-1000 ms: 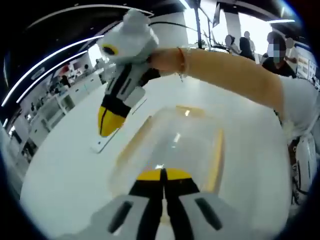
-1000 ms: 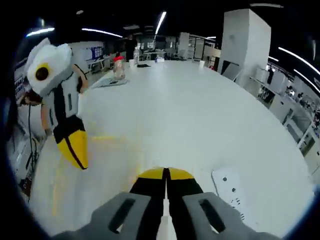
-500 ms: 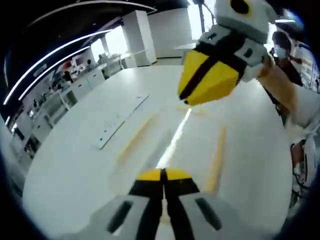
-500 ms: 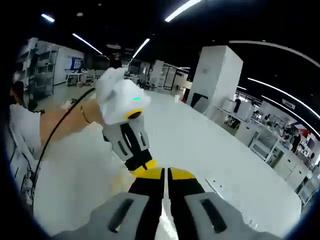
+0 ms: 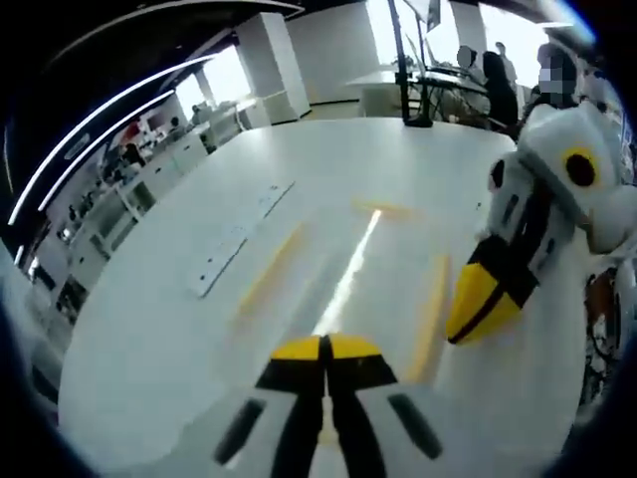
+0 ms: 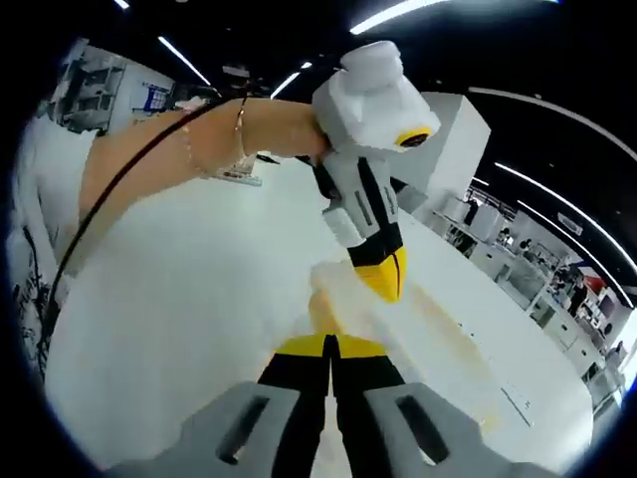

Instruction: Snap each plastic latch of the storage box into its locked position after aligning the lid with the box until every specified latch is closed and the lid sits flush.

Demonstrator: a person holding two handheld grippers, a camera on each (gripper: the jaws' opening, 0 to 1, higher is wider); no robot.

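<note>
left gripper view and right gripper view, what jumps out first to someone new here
In the left gripper view, the right tool with yellow tips hangs over the white table beside the blurred clear storage box. In the right gripper view, the left tool points down at that box.

Clear storage box (image 5: 348,289) with yellow latches (image 5: 431,314) (white table (image 5: 139,339)); yellow-black jaws.
</note>
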